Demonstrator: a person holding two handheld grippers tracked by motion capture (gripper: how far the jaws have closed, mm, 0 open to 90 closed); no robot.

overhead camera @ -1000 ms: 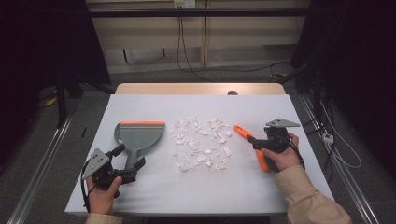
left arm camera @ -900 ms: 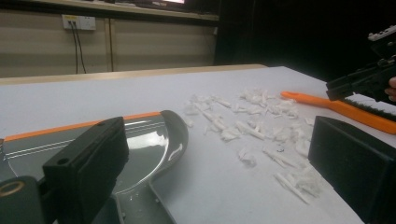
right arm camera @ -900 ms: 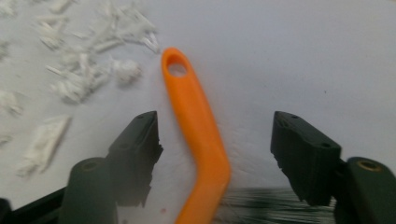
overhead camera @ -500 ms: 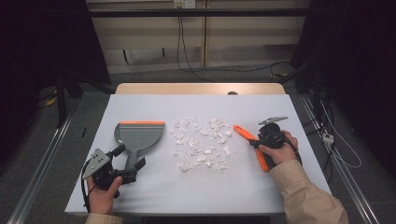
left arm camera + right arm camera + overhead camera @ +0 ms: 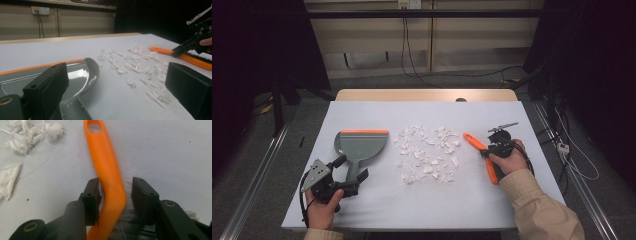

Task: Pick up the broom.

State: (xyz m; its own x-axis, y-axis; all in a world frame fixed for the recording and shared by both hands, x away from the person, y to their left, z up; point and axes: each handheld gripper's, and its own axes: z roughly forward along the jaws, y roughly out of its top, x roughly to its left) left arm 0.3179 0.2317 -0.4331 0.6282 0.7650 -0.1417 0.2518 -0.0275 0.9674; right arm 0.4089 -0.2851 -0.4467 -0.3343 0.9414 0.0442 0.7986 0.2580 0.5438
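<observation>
An orange hand brush (image 5: pixel 477 146) lies right of a patch of white paper scraps (image 5: pixel 427 155). My right gripper (image 5: pixel 490 150) is down over its handle (image 5: pixel 107 170). Its jaws have just been closing. One pad touches the handle and the other stands a little off it, so the gripper is open. A grey dustpan (image 5: pixel 362 144) with an orange lip lies left of the scraps. My left gripper (image 5: pixel 351 168) stands open at the dustpan's handle, with the pan (image 5: pixel 80 75) between its wide jaws. The brush (image 5: pixel 175 53) and the right gripper (image 5: pixel 180 49) show at the far right of the left gripper view.
The white table (image 5: pixel 427 215) ends close behind both hands. Scraps (image 5: pixel 135 65) spread between the two tools. A wooden edge (image 5: pixel 427 95) runs along the back, with cables and a dark floor beyond. A rail (image 5: pixel 257 185) lies at the left.
The right gripper has tipped down over the brush handle and its jaws have narrowed around it. The left hand and the dustpan have not moved.
</observation>
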